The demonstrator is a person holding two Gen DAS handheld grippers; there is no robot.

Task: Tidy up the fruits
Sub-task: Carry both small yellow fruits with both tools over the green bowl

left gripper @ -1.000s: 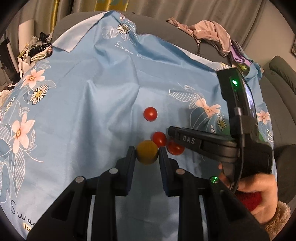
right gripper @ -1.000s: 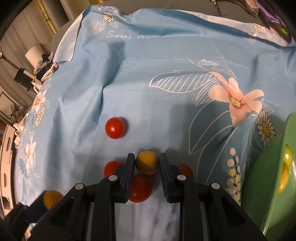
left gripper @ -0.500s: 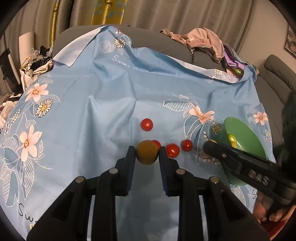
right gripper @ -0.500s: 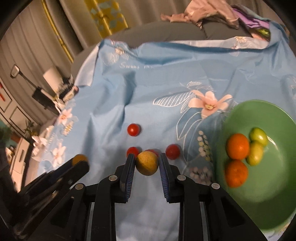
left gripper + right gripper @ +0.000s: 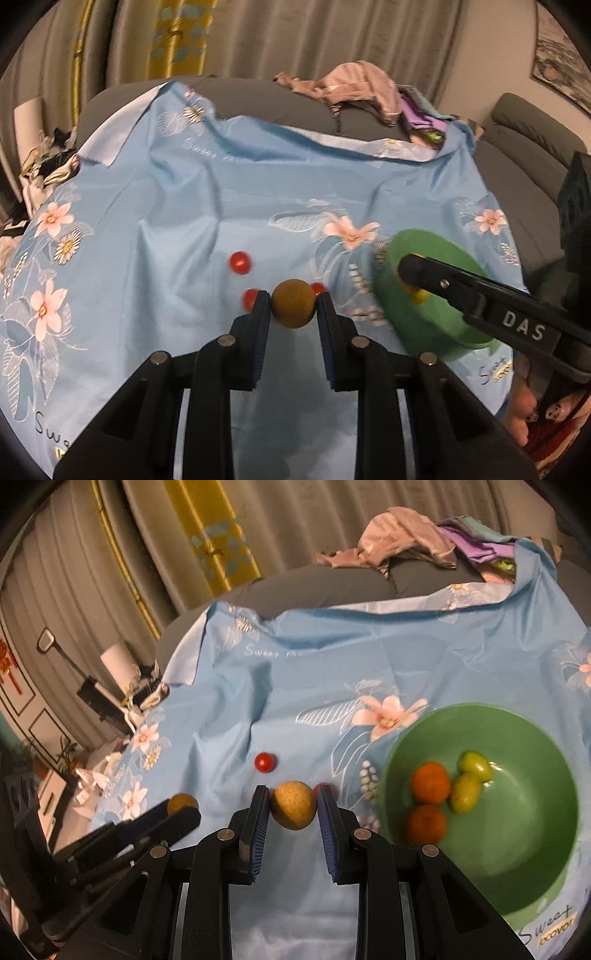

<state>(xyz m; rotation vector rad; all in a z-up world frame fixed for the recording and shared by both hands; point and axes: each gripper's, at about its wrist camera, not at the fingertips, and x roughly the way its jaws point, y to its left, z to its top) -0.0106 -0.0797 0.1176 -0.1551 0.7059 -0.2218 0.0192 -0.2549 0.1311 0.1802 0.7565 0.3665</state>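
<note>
My left gripper is shut on a round brown-yellow fruit, held above the blue flowered cloth. My right gripper is shut on a yellow speckled fruit, raised left of the green bowl. The bowl holds two oranges and two green-yellow fruits. Red cherry tomatoes lie on the cloth; one shows in the right wrist view. In the left wrist view the right gripper reaches over the bowl. In the right wrist view the left gripper is at lower left.
The cloth covers a grey sofa seat with a heap of clothes at the back. Curtains hang behind. More sofa cushions are on the right. Clutter and a lamp stand left of the cloth.
Both grippers have risen with their fruits, away from the tomatoes. The right gripper has swung right, toward the green bowl, which now fills more of its view.
</note>
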